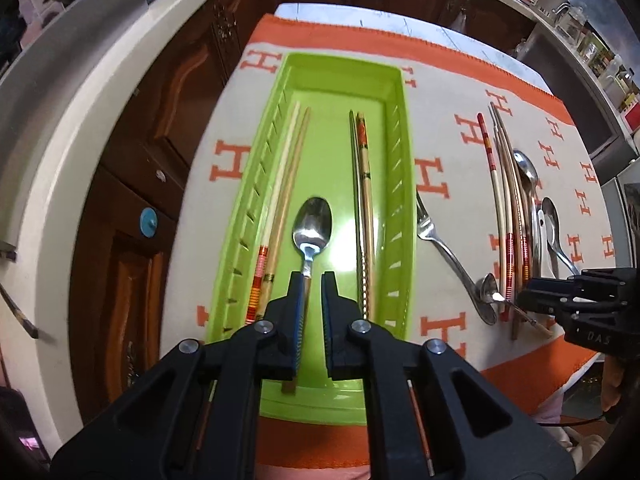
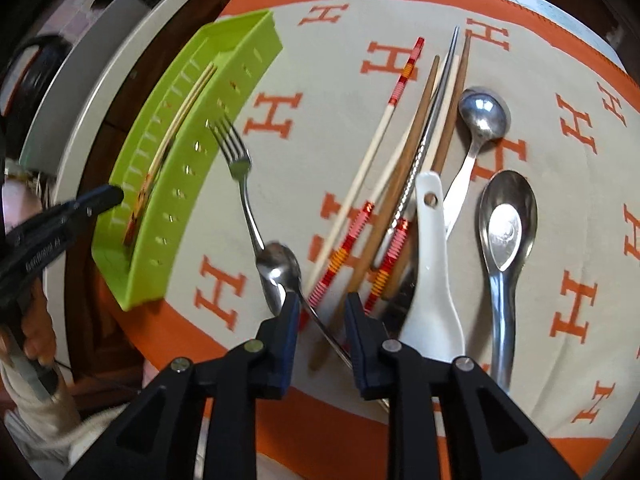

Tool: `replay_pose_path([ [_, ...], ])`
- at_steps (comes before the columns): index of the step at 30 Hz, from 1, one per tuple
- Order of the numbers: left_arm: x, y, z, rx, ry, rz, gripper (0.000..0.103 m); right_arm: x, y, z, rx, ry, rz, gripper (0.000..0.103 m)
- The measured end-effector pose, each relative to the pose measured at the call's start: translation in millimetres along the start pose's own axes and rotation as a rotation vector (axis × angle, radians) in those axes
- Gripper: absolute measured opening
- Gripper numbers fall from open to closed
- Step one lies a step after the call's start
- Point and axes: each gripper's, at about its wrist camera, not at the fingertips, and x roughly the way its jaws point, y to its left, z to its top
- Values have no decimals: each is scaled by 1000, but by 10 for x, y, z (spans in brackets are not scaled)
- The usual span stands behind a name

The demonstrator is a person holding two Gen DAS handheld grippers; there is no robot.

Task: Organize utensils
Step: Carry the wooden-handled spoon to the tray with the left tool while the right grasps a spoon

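The left gripper [image 1: 313, 280] hangs over the near end of the green tray [image 1: 402, 216], its jaws spread, with a steel spoon's [image 1: 311, 226] handle lying between them against the left pad; whether the pad presses it I cannot tell. The spoon lies in the tray, bowl pointing far. Left of it lie two pale chopsticks [image 1: 286, 172], right of it a steel and a patterned chopstick [image 1: 363, 184].

The right gripper [image 2: 320, 300] is spread above the cloth [image 2: 560, 200], straddling the thin handle of a small spoon [image 2: 278, 270] whose bowl lies on a fork's [image 2: 240, 176] handle. Just right, a heap of chopsticks [image 2: 404, 184] crosses under a white ceramic spoon [image 2: 432, 272]; two steel spoons [image 2: 506, 240] lie beyond. The tray sits far left.
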Motion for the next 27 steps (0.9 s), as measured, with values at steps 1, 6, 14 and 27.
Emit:
replay_pose_path([
  [1,13,-3,-10,0,3,-4,6,13,-2,-23,-19,12,-1,23],
  [6,63,-26,-27,-9,20,-14,6,47,59,-154,-124,32,-34,23],
  [14,53,-10,-44,-30,27,-35,6,65,277,-263,-268,-1,-118,23],
  [27,37,38,-67,-49,37,-57,6,127,749,-411,-559,-33,-223,14],
])
